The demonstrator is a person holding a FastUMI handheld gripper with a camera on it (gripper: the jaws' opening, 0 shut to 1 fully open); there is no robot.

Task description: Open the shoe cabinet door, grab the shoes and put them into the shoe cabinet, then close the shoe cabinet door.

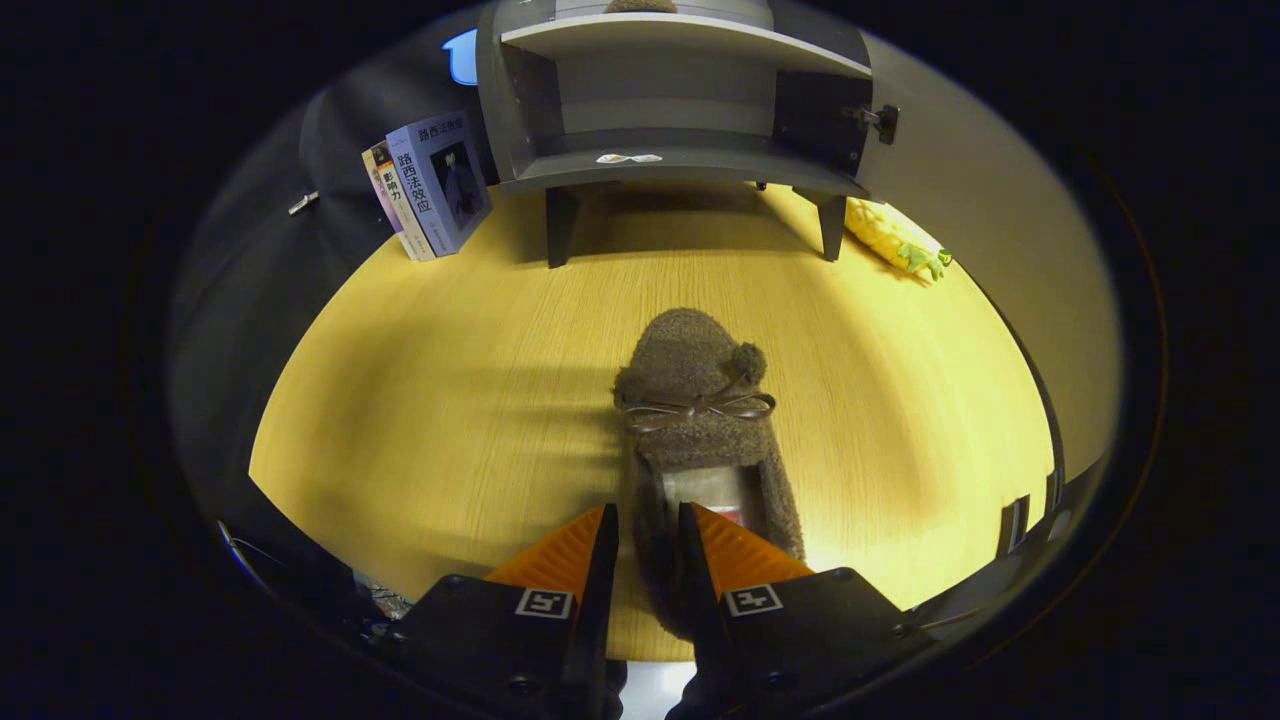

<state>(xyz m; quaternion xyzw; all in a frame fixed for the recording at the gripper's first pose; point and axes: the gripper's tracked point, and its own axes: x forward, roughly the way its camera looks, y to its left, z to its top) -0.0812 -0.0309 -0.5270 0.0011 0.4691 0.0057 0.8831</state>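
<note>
Shoe: a brown fuzzy slipper-style shoe (700,400) with a thin brown ribbon bow and a small pompom lies on the yellow wood-grain desk (450,420), just ahead of and between the fingers.
Shoe orientation: its long axis runs straight away from the gripper toward the cabinet; the rounded toe points at the cabinet, the heel opening faces the gripper, sole down.
Gripper: the gripper (645,545) sits low over the near desk edge, aimed forward along the shoe's length and roughly level.
Fingers: the two fingers (560,560) stand close together with a narrow gap, and the left side wall of the shoe's heel sits in that gap; they appear to pinch this wall, though I cannot tell for sure that both press on it.
Cabinet: a dark grey shoe cabinet (680,165) on short legs stands at the far side of the desk, well beyond the shoe, its door (985,230) swung open to the right.
Cabinet inside: a pale shelf crosses the upper part; the lower compartment floor carries a small white sticker.
Books: a few upright books (430,185) with a blue-grey cover lean just left of the cabinet.
Toy: a yellow pineapple-like plush (890,238) lies on the desk beside the cabinet's right leg, near the open door.
</note>
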